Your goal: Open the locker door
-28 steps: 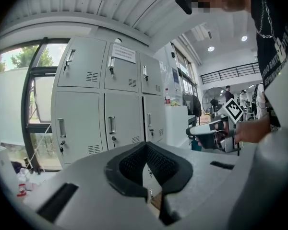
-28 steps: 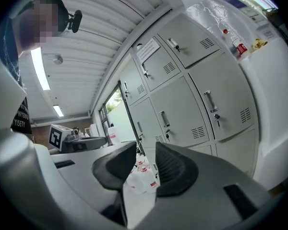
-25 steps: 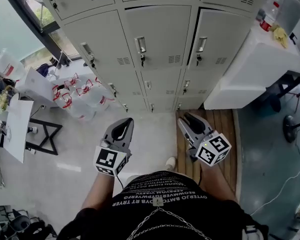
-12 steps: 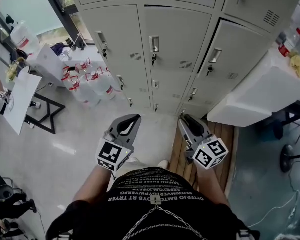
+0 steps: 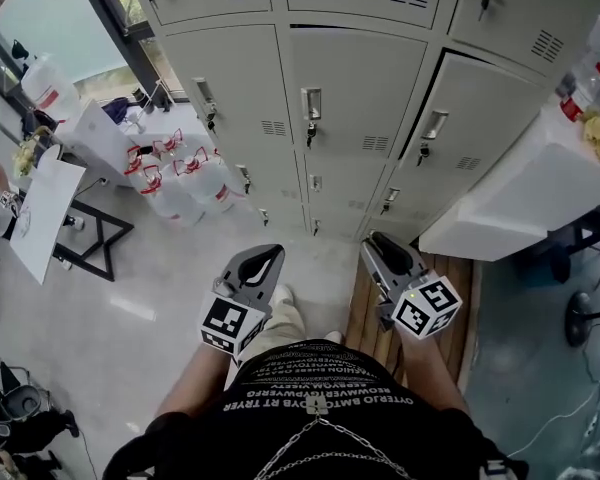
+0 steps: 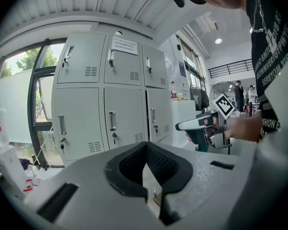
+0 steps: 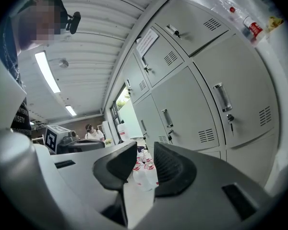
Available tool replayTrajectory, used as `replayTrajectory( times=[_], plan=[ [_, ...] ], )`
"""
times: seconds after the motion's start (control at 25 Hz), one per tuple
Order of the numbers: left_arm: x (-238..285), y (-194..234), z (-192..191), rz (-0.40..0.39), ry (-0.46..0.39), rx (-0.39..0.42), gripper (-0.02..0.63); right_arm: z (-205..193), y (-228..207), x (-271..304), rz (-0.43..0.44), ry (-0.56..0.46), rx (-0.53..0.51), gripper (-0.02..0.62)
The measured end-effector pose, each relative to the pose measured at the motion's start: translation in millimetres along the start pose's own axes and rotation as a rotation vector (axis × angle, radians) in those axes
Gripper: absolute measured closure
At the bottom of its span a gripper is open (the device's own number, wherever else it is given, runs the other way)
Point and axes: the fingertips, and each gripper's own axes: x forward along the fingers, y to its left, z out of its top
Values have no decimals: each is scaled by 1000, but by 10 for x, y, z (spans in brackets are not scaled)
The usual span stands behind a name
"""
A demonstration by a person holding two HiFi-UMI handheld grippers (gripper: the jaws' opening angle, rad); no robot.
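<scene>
Head view: the locker door (image 5: 358, 118) that I take for the target stands shut in the middle column of the grey bank, straight ahead of the person and above both grippers in the picture.
Handle: the handle (image 5: 311, 103) sits at the door's left edge, its long axis upright, with a key (image 5: 309, 134) hanging just under it.
Direction from fingers: the handle lies forward and upward from both grippers, well apart from each, between their two lines and slightly towards the left one.
Left gripper: the left gripper (image 5: 264, 259) has its fingers pressed together at the tips, with nothing pinched.
Right gripper: the right gripper (image 7: 145, 150) has its fingers spread with a clear gap and nothing held between them, so it looks the readier hand for the handle.
Likely swing: with the handle at the left edge, the door probably hinges on the right, so the pull would go back and to the right.
Neighbour: the right-hand door (image 5: 475, 128) shows a dark gap along its top and may be ajar.
Around: water bottles (image 5: 185, 193) stand on the floor to the left; a white surface (image 5: 535, 198) juts out on the right.
In the way: nothing stands between the fingers and the handle; the white surface could crowd a wide swing.
</scene>
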Motion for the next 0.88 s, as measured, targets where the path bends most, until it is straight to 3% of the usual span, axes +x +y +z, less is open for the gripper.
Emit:
replayTrajectory(
  times=[0.36, 0.88],
  plan=[
    [456, 487, 160, -71, -38, -24, 607, 132, -190, 475, -56, 13, -12, 497],
    [1100, 1615, 149, -152, -33, -8, 607, 483, -471, 1684, -114, -16, -47, 497]
  ],
)
